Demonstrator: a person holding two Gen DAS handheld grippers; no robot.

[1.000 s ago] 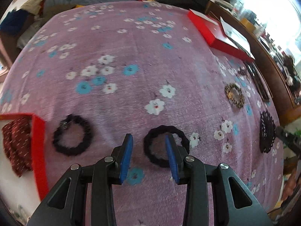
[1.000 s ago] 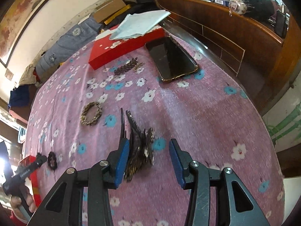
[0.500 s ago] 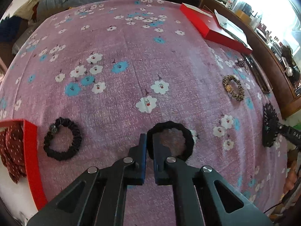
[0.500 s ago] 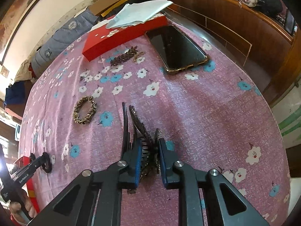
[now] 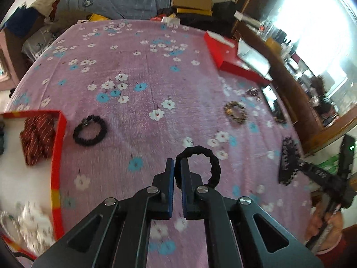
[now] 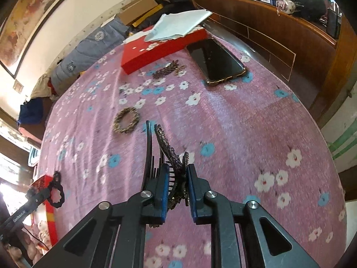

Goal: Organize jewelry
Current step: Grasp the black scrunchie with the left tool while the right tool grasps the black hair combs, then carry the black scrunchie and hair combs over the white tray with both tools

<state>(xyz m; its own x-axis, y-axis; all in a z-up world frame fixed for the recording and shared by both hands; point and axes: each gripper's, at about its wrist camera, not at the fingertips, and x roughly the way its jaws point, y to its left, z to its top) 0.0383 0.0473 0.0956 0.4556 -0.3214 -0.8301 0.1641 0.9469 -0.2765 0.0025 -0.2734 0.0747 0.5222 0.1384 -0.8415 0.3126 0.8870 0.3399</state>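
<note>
My left gripper (image 5: 177,164) is shut on a black scrunchie (image 5: 214,164) and holds it above the pink flowered cloth. It also shows in the right wrist view (image 6: 58,195), near the red box. My right gripper (image 6: 177,169) is shut on a dark beaded hair clip (image 6: 166,143), lifted off the cloth; the clip also shows in the left wrist view (image 5: 287,163). A second black scrunchie (image 5: 90,130) lies beside the open red box (image 5: 57,160), which holds a red patterned scrunchie (image 5: 36,138). A leopard-print scrunchie (image 5: 235,112) (image 6: 126,120) lies on the cloth.
A closed red box (image 6: 160,49) with papers on it sits at the far side. A black phone (image 6: 215,61) and a small beaded clip (image 6: 167,69) lie near it. A wooden counter (image 6: 279,26) runs along the right edge.
Both grippers went from open to shut, the left on the black scrunchie, the right on the hair clip. Both items are now lifted off the cloth.
</note>
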